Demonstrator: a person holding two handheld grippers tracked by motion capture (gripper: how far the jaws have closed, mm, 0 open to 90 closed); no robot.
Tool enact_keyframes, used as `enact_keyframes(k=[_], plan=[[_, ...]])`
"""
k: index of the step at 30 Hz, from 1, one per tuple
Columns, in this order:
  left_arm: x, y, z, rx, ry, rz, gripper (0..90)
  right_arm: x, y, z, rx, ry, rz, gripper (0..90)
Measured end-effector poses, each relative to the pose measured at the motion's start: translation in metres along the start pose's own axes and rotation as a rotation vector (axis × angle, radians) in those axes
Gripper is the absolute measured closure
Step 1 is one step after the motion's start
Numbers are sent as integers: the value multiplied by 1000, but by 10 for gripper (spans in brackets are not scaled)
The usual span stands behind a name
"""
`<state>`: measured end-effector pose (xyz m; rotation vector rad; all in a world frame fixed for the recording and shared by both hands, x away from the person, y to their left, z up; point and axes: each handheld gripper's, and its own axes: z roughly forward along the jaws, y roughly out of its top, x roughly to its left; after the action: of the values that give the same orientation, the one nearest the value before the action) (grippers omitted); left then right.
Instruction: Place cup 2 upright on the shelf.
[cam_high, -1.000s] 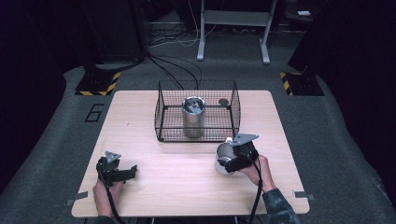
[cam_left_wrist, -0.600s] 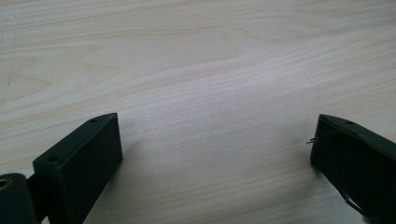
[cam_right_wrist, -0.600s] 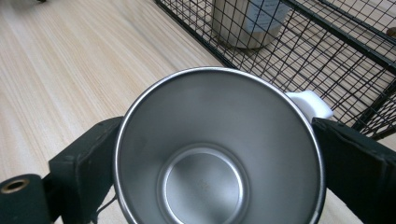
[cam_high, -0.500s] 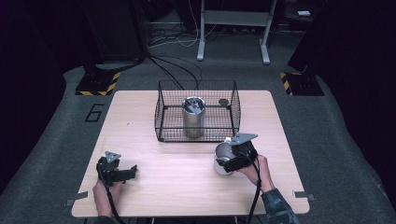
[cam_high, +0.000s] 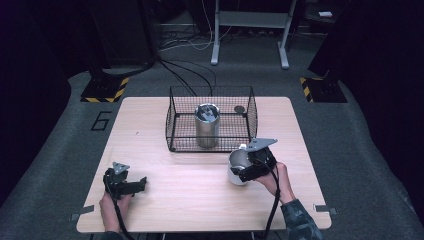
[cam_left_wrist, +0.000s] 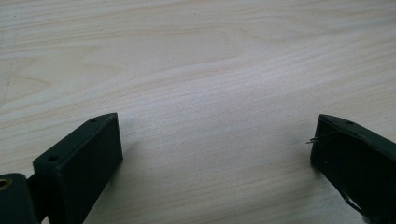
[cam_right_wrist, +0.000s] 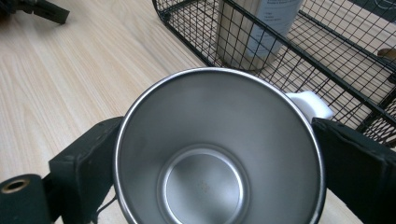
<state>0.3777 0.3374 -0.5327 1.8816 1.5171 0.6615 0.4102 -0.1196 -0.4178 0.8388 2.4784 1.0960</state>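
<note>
The step in hand appears to be the grasp and transfer of the steel mug (cam_high: 239, 165). The mug stands near the front right of the table (cam_high: 165, 200), just in front of the wire basket (cam_high: 172, 125) and outside it. The right gripper (cam_high: 246, 169) is closed around the mug: in the right gripper view each black jaw lies against one side of the mug (cam_right_wrist: 217, 149), at or just below the rim, and the mug's mouth faces the camera. A white part (cam_right_wrist: 310, 103) (probably the handle) projects from the far side of the mug, toward the basket. Whether the mug's base touches the table or is slightly raised cannot be told.

Judged from the layout, the next move calls for a lift high enough to clear the basket's top edge, followed by a forward carry and a lowering into a free part of the basket floor. The tall steel canister (cam_high: 206, 125) already stands in the middle of the basket, so the mug needs a spot to one side of it. A small dark round object (cam_high: 239, 108) lies in the far right corner of the basket.

The right hand (cam_high: 277, 177) approaches from the near right edge, forearm angled inward, with the gripper tilted down over the mug. The left gripper (cam_high: 139, 184) rests low at the front left of the table, well apart from the mug, pointing right. Its jaws stand wide apart in the left gripper view, with bare wood between them and nothing held.
</note>
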Motion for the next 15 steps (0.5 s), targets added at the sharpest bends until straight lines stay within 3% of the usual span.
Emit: enact_keyframes(k=[15], plan=[[0,0,0,1,0,1,22,-5,21,-10,-22,-3,-10,59]])
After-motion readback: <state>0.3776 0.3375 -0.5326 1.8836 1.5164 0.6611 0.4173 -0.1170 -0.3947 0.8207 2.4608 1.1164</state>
